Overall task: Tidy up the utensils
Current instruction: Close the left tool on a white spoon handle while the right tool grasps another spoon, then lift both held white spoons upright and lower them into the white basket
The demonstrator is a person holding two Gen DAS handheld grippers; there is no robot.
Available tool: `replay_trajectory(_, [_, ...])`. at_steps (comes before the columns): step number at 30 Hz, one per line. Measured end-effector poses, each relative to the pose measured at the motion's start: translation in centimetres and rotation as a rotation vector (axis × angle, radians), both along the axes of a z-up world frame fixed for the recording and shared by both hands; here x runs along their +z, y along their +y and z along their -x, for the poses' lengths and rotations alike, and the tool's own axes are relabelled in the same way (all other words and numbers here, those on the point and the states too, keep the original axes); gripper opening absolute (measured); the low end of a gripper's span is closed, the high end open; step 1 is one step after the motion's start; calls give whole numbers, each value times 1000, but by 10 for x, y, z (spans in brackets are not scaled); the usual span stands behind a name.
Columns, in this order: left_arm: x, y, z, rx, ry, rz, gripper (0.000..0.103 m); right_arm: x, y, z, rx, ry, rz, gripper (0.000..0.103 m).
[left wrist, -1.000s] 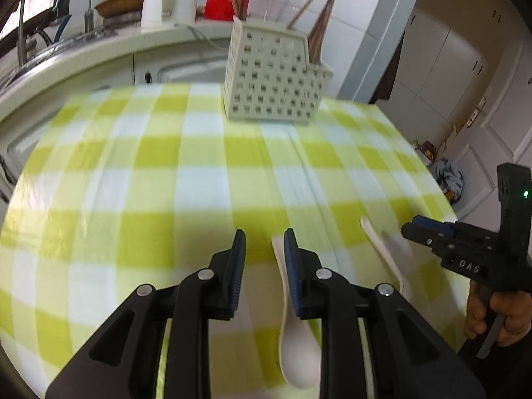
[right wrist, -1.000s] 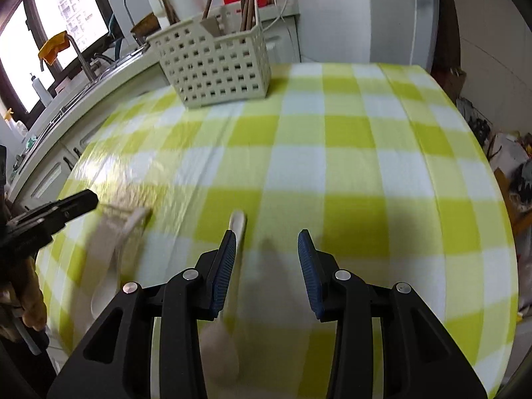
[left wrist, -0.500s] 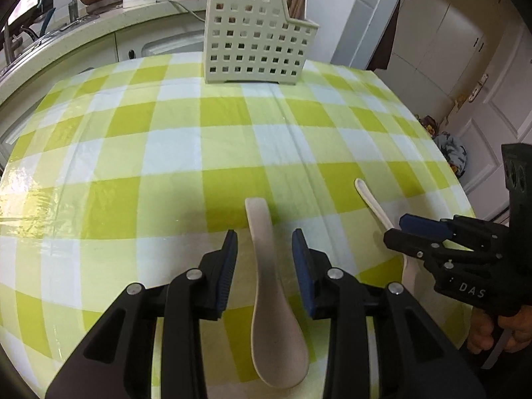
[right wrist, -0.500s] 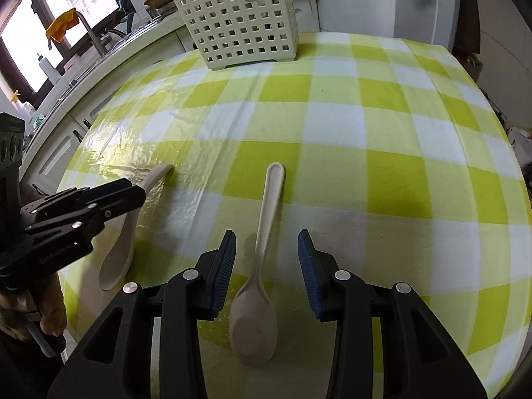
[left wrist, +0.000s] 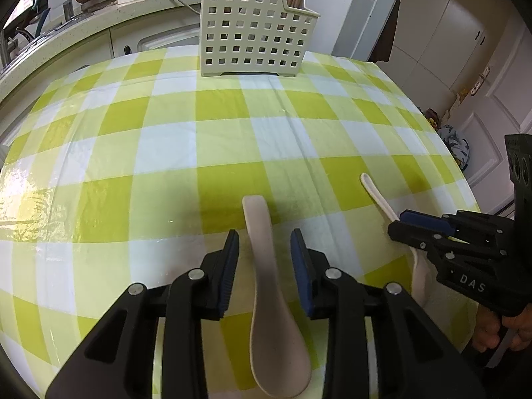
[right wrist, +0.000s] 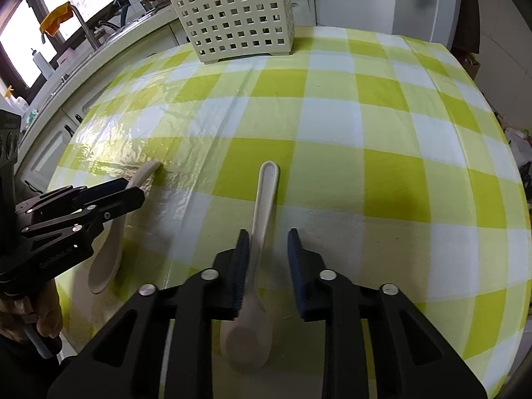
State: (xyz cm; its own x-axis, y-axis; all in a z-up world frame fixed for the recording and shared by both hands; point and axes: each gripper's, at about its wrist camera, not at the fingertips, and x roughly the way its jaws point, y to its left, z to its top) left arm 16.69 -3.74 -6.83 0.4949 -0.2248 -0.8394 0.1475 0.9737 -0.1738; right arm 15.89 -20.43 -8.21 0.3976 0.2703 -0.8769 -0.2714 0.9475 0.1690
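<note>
While both spoons lie flat on the counter [left wrist: 166, 153], the left tongs [left wrist: 264, 244] gape around one, and the right tongs [right wrist: 266, 244], just closing, straddle the other unclenched.

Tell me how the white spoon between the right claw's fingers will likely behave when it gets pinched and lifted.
The white spoon looks rigid, so it probably won't bend. Its glossy, narrow handle may slip between the pads. The bowl sits behind the right claw, so it may tip bowl-down once lifted.
</note>
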Motion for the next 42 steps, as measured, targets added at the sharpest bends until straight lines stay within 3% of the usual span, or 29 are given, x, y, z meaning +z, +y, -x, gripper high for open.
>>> replay_trajectory(12, [-5, -2, -5, -11, 12, 2, 17, -1, 2, 0, 7, -14, 17, 9])
replay_trajectory(23, [10, 2, -1, -6, -37, 15, 14, 18, 0, 0, -1, -81, 8, 9])
replay_trajectory(42, [60, 25, -1, 34, -171, 20, 14, 60, -12, -3, -34, -201, -7, 9])
